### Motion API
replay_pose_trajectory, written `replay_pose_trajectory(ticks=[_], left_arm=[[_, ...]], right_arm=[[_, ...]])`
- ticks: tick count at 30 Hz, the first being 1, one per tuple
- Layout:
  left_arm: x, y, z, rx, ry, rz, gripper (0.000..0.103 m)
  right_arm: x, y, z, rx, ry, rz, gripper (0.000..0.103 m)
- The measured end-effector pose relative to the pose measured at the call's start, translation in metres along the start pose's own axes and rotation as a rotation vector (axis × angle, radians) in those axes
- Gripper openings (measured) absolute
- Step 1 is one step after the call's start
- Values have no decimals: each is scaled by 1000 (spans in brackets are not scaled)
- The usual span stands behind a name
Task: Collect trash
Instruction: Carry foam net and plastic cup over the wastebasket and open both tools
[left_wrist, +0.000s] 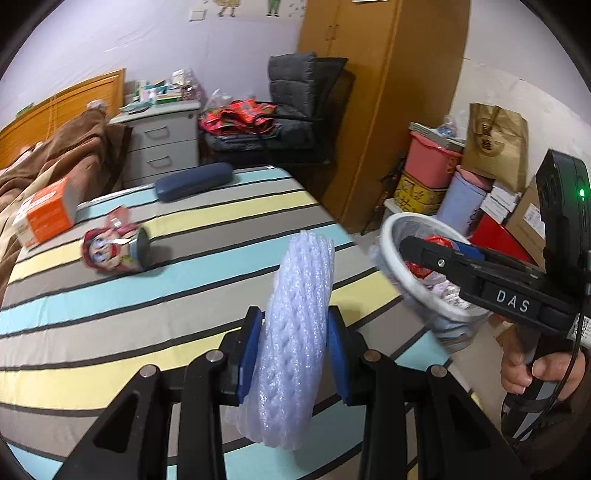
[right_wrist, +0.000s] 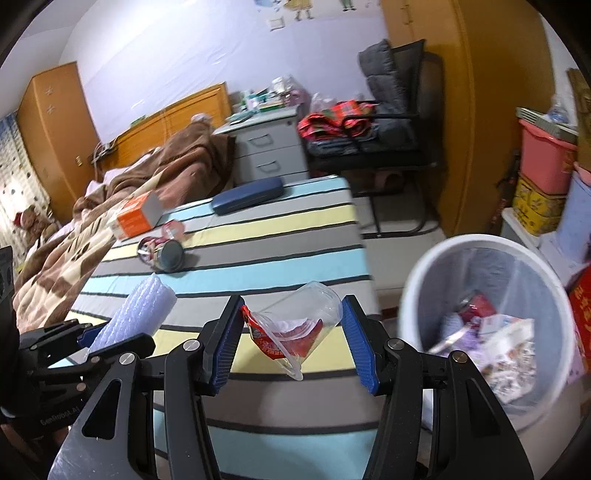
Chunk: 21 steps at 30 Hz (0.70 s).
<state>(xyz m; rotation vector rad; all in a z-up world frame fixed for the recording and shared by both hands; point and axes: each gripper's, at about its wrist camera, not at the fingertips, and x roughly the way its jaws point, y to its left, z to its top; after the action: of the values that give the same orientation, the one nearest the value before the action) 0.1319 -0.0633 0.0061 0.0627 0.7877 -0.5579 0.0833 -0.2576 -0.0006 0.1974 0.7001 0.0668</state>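
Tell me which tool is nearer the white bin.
Right. The right tool, gripping a clear cup, is just beside the white bin; the left tool, clamping foam netting, is farther over the bed.

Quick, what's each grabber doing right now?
Left gripper: closed on the white foam net sleeve.
Right gripper: holding the clear plastic cup with a red wrapper inside.
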Motion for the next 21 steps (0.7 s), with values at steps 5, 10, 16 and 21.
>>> replay_pose_trajectory(ticks=[5, 10, 16, 21], left_arm=[[11, -32, 12, 43, -6, -32, 37], [24, -61, 21, 81, -3, -63, 37], [44, -98, 33, 119, 15, -107, 37], [61, -123, 41, 146, 36, -137, 37]], right_arm=[[-20, -28, -2, 36, -34, -45, 55], [-31, -53, -3, 70, -54, -91, 55], [-42, -80, -6, 99, -63, -142, 55], [-49, -103, -10, 113, -64, -187, 55]])
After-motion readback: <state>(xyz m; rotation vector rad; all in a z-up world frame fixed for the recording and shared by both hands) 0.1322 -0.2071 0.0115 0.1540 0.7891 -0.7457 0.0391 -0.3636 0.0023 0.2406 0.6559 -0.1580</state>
